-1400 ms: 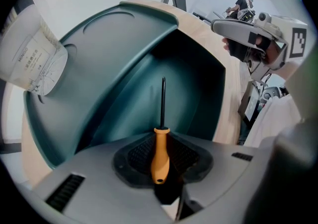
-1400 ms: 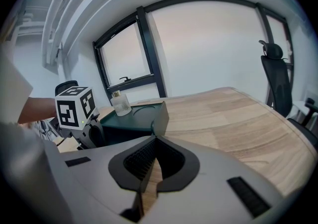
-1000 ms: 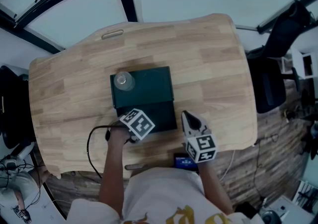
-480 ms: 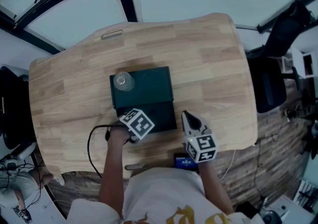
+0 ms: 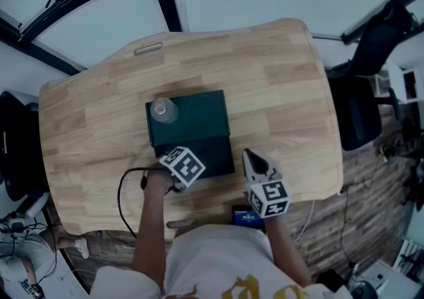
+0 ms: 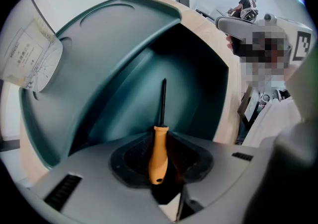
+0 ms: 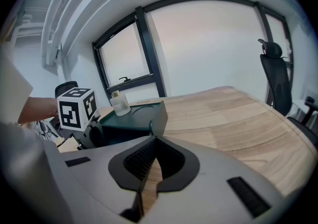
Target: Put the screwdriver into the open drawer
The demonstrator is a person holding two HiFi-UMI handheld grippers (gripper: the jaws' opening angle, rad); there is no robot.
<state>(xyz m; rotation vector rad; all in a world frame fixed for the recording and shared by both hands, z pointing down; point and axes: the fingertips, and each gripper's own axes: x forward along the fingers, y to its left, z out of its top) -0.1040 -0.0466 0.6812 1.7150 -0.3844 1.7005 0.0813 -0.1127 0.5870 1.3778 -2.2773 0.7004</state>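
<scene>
A dark green drawer box (image 5: 199, 115) stands mid-table with its drawer (image 5: 215, 153) pulled out toward me. My left gripper (image 5: 176, 156) is at the drawer's front left corner, shut on the screwdriver (image 6: 159, 151). In the left gripper view the orange handle sits between the jaws and the black shaft (image 6: 162, 101) points into the drawer's empty hollow (image 6: 194, 89). The screwdriver is hidden in the head view. My right gripper (image 5: 251, 156) hovers to the right of the drawer near the table's front edge, shut and empty (image 7: 155, 139).
A small clear bottle (image 5: 163, 108) stands on the box's top left corner. A black cable (image 5: 122, 188) loops by the left hand. A blue device (image 5: 245, 215) lies at the table's front edge. A black office chair (image 5: 361, 112) stands beyond the right edge.
</scene>
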